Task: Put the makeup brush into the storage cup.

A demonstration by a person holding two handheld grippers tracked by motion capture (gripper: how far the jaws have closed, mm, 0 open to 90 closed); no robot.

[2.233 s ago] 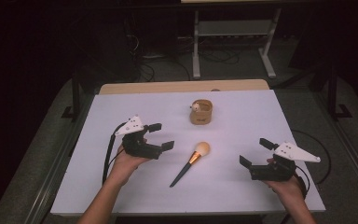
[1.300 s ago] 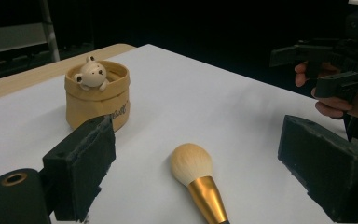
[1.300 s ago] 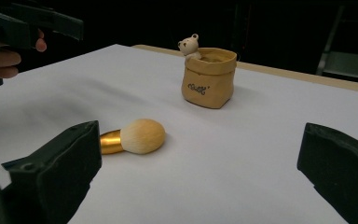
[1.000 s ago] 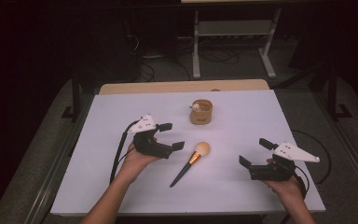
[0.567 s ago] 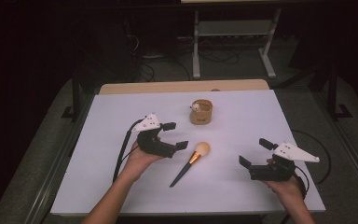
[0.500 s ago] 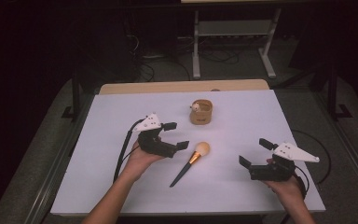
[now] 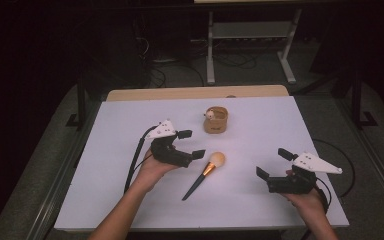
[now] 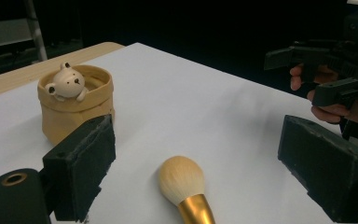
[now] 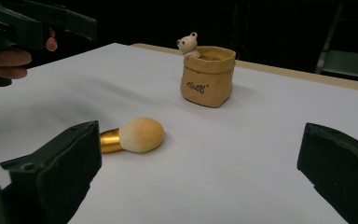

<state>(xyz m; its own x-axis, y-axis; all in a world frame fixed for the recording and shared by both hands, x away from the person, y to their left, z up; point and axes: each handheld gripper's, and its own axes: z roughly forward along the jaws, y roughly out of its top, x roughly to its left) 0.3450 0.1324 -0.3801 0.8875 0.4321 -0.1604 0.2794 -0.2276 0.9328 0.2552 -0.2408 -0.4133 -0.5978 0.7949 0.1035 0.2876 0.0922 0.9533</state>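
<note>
Lying flat on the white table (image 7: pixel 130 200), a makeup brush (image 7: pixel 203 174): slim dark handle nearest the person, gold ferrule in the middle, rounded cream-tan bristle head at the far end, the whole thing angled up and to the right in the high view. Not held, not touched by either gripper.

Hovering just left of the bristle head, the left gripper (image 7: pixel 191 145), jaws spread wide with nothing between them but air; in the left gripper view, brush head (image 8: pixel 181 179) and ferrule sitting on the table in the gap between the two black jaws. Resting low near the right front part of the table, well apart from the brush, the right gripper (image 7: pixel 273 163), jaws likewise wide apart and empty, pointed toward the bristle head (image 9: pixel 141 134).

Farther back, past the brush, a small tan pouch-like holder (image 7: pixel 215 120) standing upright with a rolled rim and dark lettering on one side. Perched at its rim, a little pale bear figure (image 8: pixel 68 84), head and paws over the edge. Inside of the holder too dim to tell more.
</note>
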